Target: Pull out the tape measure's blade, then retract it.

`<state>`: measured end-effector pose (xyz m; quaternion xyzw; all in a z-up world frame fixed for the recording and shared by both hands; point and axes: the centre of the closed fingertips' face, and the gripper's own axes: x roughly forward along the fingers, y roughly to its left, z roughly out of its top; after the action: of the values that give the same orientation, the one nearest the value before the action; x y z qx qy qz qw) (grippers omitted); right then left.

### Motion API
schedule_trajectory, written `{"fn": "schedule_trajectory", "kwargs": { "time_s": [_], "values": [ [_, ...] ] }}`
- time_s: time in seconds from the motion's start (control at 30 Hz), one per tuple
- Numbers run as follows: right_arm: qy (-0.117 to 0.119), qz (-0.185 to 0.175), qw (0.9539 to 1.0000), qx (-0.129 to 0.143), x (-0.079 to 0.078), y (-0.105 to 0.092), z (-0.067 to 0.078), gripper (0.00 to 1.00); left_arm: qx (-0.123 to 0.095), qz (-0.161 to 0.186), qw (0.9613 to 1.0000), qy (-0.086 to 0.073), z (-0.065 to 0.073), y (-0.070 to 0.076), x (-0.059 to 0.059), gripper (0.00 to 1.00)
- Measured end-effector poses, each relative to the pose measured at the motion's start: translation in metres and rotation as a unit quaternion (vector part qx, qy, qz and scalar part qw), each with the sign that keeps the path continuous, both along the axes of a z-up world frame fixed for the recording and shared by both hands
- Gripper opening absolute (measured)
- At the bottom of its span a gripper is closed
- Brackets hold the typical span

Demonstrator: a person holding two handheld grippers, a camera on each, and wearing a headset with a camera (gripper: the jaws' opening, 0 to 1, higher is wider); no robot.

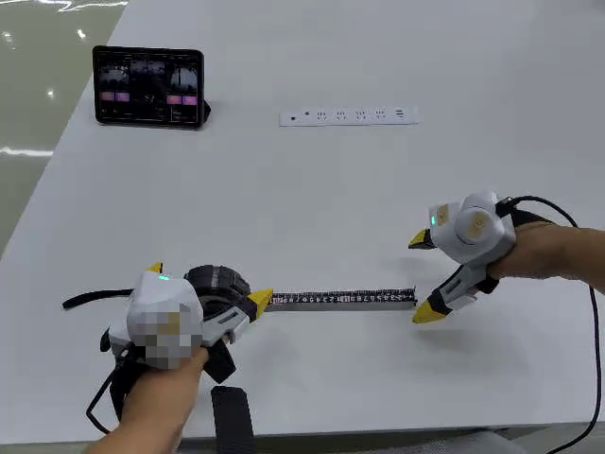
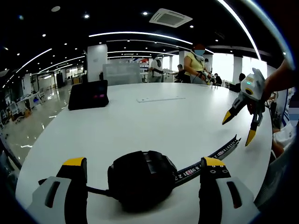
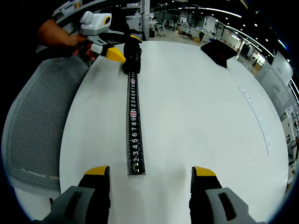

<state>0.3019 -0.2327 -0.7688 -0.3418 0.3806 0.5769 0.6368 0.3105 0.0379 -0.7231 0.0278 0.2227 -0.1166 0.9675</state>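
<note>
On the white table (image 1: pixel 331 189), the tape measure's blade (image 3: pixel 133 121) was pictured drawn out. Its long axis ran straight from the case (image 2: pixel 142 179), flanked untouched by the released left gripper (image 2: pixel 143 161), to the released right gripper (image 3: pixel 150 170). The hook end (image 3: pixel 135 171) was left just ahead of that gripper's jaws.

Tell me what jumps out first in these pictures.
A black tape measure sits near the table's front left, between the open jaws of the left gripper. Its blade lies pulled out flat across the white table, ending just by the open right gripper. Farther back are a tablet and a power strip.
</note>
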Motion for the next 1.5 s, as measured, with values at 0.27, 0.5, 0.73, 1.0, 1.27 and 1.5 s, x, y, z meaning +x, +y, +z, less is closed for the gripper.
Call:
{"fn": "schedule_trajectory", "kwargs": {
  "time_s": [0.27, 0.5, 0.73, 1.0, 1.27, 1.5],
  "values": [
    [0.014, 0.005, 0.9998, -0.011, -0.008, 0.000, -0.004, 0.50, -0.003, 0.008, 0.9999, 0.007, -0.005, 0.002, 0.000, 0.99],
    [0.019, 0.013, 0.9995, -0.019, -0.012, 0.000, -0.009, 0.39, -0.006, 0.014, 0.9998, 0.009, -0.006, 0.006, 0.002, 0.99],
    [0.021, 0.018, 0.9994, -0.023, -0.013, -0.001, -0.012, 0.28, -0.007, 0.018, 0.9997, 0.014, -0.007, 0.007, 0.002, 0.99],
    [0.022, 0.022, 0.9993, -0.023, -0.014, 0.000, -0.012, 0.18, -0.008, 0.020, 0.9997, 0.013, -0.006, 0.008, 0.003, 0.99],
    [0.022, 0.023, 0.9992, -0.024, -0.015, 0.001, -0.012, 0.13, -0.010, 0.021, 0.9997, 0.011, -0.006, 0.007, 0.004, 0.99],
    [0.019, 0.028, 0.9990, -0.027, -0.017, 0.001, -0.013, 0.12, -0.017, 0.025, 0.9995, 0.011, -0.006, 0.007, 0.006, 0.98]
  ]
}}
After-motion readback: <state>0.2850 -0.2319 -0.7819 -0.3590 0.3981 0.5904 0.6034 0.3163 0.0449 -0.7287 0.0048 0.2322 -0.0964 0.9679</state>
